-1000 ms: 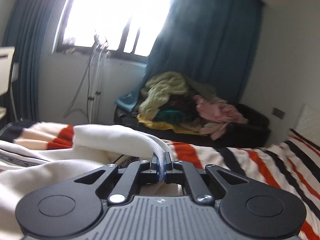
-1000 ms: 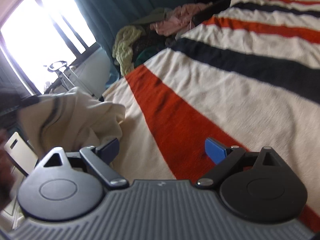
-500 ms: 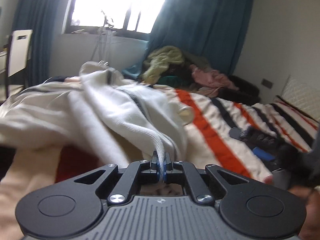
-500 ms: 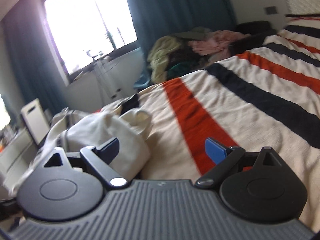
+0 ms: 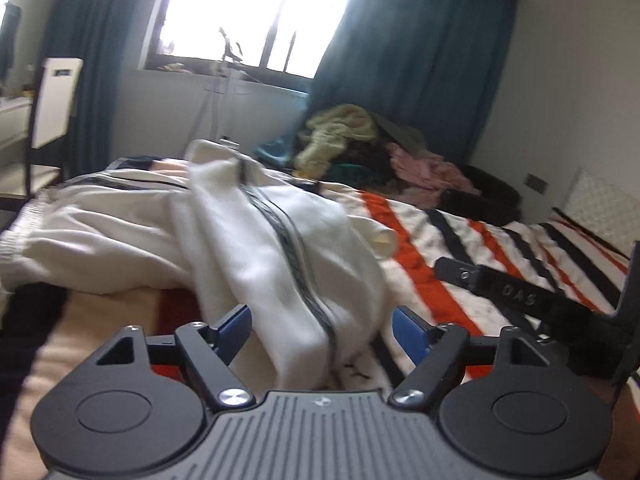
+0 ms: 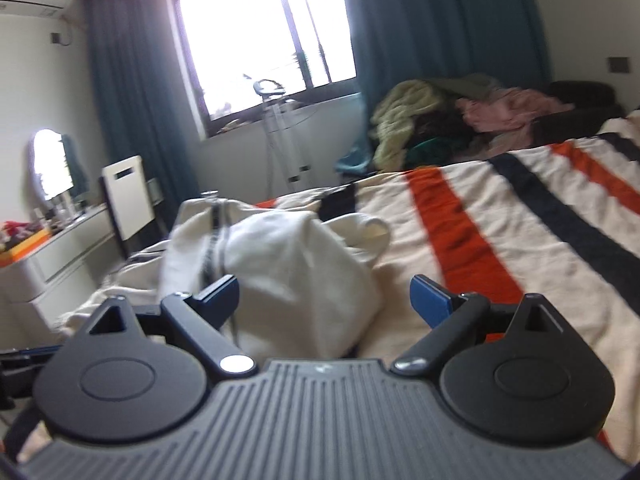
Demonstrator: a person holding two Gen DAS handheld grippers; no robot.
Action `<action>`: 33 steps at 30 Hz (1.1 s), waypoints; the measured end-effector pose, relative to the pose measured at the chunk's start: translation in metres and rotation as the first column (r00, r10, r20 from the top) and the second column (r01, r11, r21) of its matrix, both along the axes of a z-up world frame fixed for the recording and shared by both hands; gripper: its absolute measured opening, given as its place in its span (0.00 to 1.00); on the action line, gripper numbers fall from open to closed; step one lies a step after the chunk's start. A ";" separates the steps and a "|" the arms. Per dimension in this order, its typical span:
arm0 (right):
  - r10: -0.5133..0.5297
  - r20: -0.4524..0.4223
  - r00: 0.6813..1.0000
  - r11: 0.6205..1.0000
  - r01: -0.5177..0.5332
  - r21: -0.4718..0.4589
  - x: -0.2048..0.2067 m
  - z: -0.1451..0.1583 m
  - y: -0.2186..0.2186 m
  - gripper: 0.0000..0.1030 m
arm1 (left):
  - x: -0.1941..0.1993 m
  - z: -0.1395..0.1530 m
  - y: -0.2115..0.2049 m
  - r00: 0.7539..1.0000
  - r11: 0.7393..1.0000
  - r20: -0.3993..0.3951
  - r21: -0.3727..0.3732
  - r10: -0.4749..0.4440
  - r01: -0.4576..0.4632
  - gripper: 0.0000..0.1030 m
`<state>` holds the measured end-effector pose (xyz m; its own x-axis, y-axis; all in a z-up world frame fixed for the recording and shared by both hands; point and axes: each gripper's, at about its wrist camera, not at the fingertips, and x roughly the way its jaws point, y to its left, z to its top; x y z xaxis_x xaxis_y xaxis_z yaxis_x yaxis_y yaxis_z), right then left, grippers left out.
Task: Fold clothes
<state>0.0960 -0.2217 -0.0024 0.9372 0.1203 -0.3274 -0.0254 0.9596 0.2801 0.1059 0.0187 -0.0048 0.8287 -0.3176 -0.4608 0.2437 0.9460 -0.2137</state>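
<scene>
A cream garment with dark stripes (image 5: 248, 240) lies crumpled on the striped bed (image 5: 500, 240). My left gripper (image 5: 322, 326) is open, and the garment's near end lies between its blue fingertips, not pinched. In the right wrist view the same garment (image 6: 288, 264) lies bunched just ahead. My right gripper (image 6: 324, 296) is open and empty, its jaws standing on either side of the garment's near edge. The right gripper's body shows at the right of the left wrist view (image 5: 520, 296).
A heap of mixed clothes (image 5: 360, 148) sits on a dark seat beyond the bed by the teal curtain (image 5: 420, 60). A white chair (image 5: 52, 104) and a white dresser (image 6: 60, 248) stand at the left. A clothes steamer stand (image 6: 280, 136) is under the window.
My left gripper was shut on the garment's edge and has opened, letting it drop onto the bed. Both grippers have swung to face the garment heap.
</scene>
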 end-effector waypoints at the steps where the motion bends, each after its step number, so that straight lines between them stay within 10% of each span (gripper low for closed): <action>1: 0.025 -0.004 1.000 1.000 -0.025 0.000 0.005 0.000 0.003 0.91 | 0.001 0.002 0.006 1.000 1.000 -0.002 -0.001 0.027 -0.027 0.81; 13: 0.234 -0.164 0.958 0.967 -0.247 -0.066 0.157 0.008 0.102 0.73 | 0.030 0.004 0.050 0.980 0.979 0.041 0.062 0.194 -0.196 0.82; 19: 0.333 -0.139 0.933 0.894 -0.359 -0.268 0.235 0.009 0.183 0.73 | 0.064 -0.023 0.061 0.974 0.974 -0.019 0.039 0.226 -0.225 0.82; 26: 0.238 -0.171 0.956 0.882 -0.287 -0.375 0.305 -0.003 0.242 0.70 | 0.095 -0.042 0.102 0.904 0.903 -0.013 -0.026 0.428 -0.428 0.82; 30: 0.136 -0.170 0.976 0.900 -0.194 -0.391 0.320 0.001 0.237 0.16 | 0.100 -0.047 0.110 0.876 0.876 0.018 0.010 0.483 -0.483 0.81; 33: 0.081 -0.145 0.986 0.912 -0.132 -0.388 0.316 0.017 0.214 0.06 | 0.104 -0.045 0.114 0.876 0.876 0.021 -0.008 0.483 -0.483 0.81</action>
<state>0.4117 -0.0073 0.0147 0.8752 0.0547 -0.4807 -0.1238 0.9858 -0.1133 0.2097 0.1325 -0.0502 0.8892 0.1232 -0.4406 -0.2383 0.9468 -0.2162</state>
